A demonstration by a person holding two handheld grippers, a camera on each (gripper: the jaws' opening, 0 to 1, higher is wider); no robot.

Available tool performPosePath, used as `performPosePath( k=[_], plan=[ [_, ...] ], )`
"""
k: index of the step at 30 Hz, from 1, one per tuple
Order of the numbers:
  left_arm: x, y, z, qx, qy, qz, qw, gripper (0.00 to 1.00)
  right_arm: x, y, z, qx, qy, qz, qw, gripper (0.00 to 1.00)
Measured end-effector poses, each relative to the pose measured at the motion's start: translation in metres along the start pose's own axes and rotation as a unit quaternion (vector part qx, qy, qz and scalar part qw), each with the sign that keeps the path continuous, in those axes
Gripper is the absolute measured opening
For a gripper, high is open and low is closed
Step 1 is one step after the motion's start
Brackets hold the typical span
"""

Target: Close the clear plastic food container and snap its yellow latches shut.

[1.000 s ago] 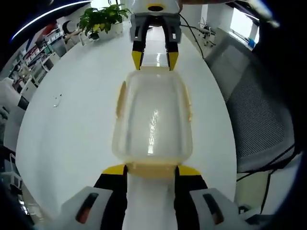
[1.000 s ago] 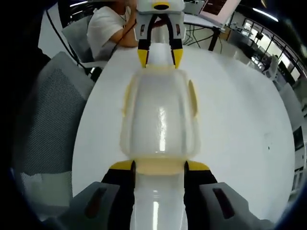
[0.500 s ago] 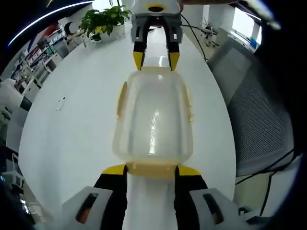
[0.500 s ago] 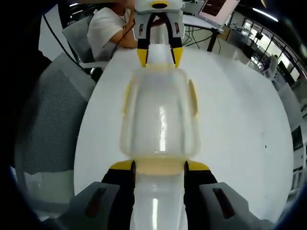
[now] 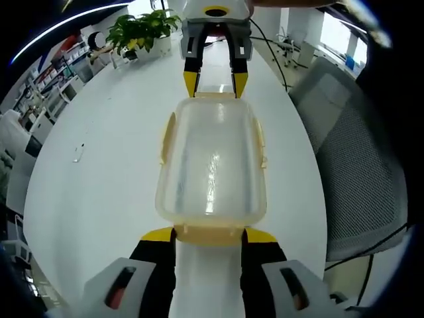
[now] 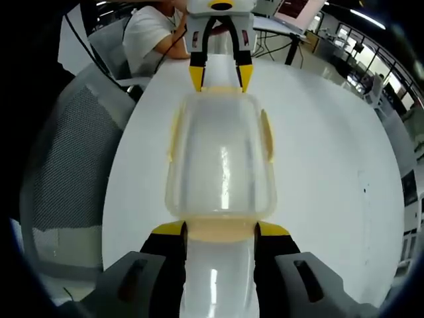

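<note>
The clear plastic container (image 5: 212, 162) lies lengthwise on the white table (image 5: 99, 185), lid on, with pale yellow latches along its sides (image 5: 166, 136). My left gripper (image 5: 209, 234) is open, its yellow-tipped jaws standing either side of the near end latch (image 5: 209, 233). At the far end the right gripper (image 5: 214, 83) is open too, fingertips at the container's edge. In the right gripper view the container (image 6: 220, 162) runs from my right gripper (image 6: 220, 230), which straddles its end latch (image 6: 220, 229), to the left gripper (image 6: 220, 78).
A potted plant (image 5: 142, 26) stands at the table's far side, and a small object (image 5: 78, 154) lies on the table to the left. Grey mesh chairs (image 5: 358, 146) (image 6: 66, 152) flank the table. A person in a white shirt (image 6: 149, 36) sits beyond it.
Both views have shifted slightly with the hands. The container and both grippers keep the same places relative to each other.
</note>
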State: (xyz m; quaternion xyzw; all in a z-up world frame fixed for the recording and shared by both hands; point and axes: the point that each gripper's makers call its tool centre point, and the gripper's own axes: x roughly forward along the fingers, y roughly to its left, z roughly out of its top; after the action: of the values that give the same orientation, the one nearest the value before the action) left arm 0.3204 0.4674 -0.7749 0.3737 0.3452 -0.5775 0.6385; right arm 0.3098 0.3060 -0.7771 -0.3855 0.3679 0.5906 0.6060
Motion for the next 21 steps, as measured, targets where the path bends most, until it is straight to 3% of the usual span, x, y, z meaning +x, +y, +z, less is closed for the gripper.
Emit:
performPosePath(
  k=[16,21],
  plan=[
    [0.028,-0.005,0.054,0.007,-0.012,-0.008,0.9999,0.32,-0.025,0.005,-0.056,0.011,0.011,-0.005,0.9999,0.37],
    [0.037,-0.003,0.063,0.015,-0.008,-0.005,0.9998,0.32,-0.03,0.005,-0.068,0.016,0.014,-0.007,0.9998,0.37]
  ],
)
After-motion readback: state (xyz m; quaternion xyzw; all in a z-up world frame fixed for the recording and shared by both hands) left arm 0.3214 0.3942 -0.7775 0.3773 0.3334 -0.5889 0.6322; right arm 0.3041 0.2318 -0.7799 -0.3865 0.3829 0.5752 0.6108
